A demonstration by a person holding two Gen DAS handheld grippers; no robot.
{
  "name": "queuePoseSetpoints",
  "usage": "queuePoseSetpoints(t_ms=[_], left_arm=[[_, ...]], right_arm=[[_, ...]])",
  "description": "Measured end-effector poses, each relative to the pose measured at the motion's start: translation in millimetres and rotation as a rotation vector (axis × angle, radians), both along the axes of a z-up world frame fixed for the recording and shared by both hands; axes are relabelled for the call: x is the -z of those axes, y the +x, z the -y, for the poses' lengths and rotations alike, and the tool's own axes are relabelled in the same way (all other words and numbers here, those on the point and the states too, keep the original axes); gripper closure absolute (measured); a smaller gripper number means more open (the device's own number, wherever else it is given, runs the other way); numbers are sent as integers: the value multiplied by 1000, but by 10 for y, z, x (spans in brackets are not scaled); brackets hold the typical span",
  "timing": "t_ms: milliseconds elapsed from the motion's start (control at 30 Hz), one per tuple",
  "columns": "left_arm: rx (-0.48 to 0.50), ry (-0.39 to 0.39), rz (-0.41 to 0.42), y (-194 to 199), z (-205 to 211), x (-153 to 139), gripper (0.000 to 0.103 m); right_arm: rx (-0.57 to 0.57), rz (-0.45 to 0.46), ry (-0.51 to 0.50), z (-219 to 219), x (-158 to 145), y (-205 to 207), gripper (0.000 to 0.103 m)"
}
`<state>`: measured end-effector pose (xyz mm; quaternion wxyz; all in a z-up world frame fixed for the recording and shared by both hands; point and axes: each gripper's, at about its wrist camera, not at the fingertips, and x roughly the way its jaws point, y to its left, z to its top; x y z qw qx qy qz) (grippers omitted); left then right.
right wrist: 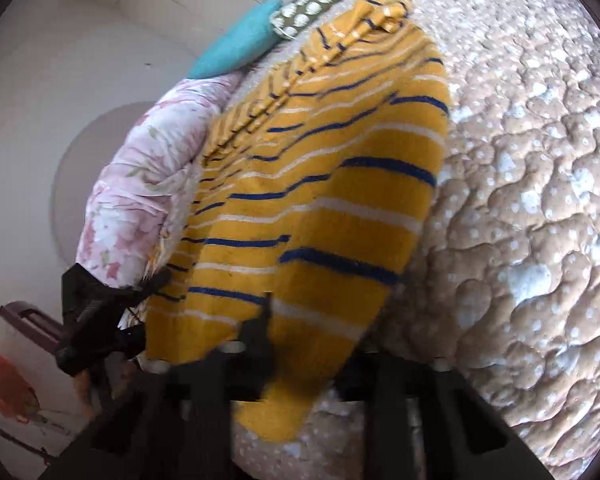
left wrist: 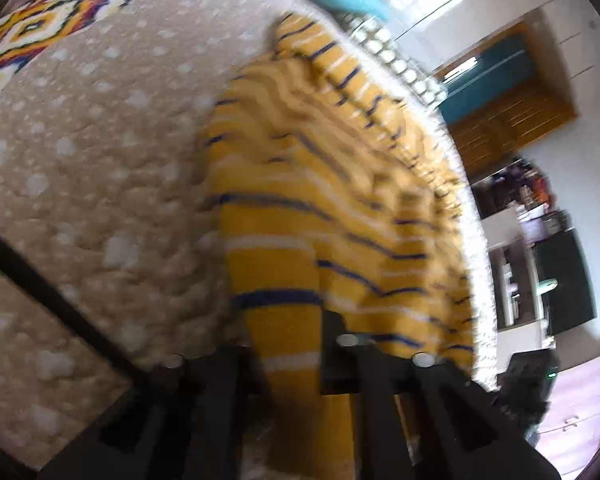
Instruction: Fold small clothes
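- The yellow striped garment (left wrist: 320,200) is lying on the quilted bed cover (left wrist: 100,160), with its near edge lifted off the bed and its far part bunching in soft ridges toward the bed's edge.
- It is looking like a thick, fleecy knit (light, limp, not slippery), so it will likely sag between two holds and crease wherever it is laid; taking it by the two near corners of one edge seems best.
- The left hand-held gripper (left wrist: 292,356) is closing on a near corner, with cloth passing between its fingers.
- The right hand-held gripper (right wrist: 300,344) is pinching the other near corner, with yellow cloth draping down over its fingers.
- In the right wrist view, the left hand-held gripper is showing at the near left, at the garment's edge.
- A floral duvet (right wrist: 140,168) and a teal pillow (right wrist: 240,44) are lying at the bed's far left side.
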<state>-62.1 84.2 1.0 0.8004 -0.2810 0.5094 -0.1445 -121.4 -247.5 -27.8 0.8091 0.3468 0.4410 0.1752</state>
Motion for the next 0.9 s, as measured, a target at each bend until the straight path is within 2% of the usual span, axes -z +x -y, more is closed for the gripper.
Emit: queuePoseSetpoints(t_ms=[167,333,467,533,600,700,833,900], left_arm=[[-23,-23,44,-281,-192,-163,95],[71,11,78,-777,-128,-344,95],[133,82,65,-1211,-84,-273,95],[136,75,44,-1330,-130,-202,95],[115,60,53,-1315,-185,-230,95],[115,67,91,-1164,-183,-388,95],[108,30,162,-811,-142,-762,95],[88,17,216,-466,-95,-978,95]], right_arm=[[-23,35,-25,139,-193,-342,93],[-101,51,-69,197,-383,-873,94],[-179,2,-163,63,-300,-1302,94],[-187,-20,-186,26,-218,-1443,94],[-172,-14,-185,32,-219,-1469,94],[-165,38,-179,52,-372,-1381,93],[-155,163,-218,100,-778,-1098,93],[-140,217,-236,95,-988,-877,93]])
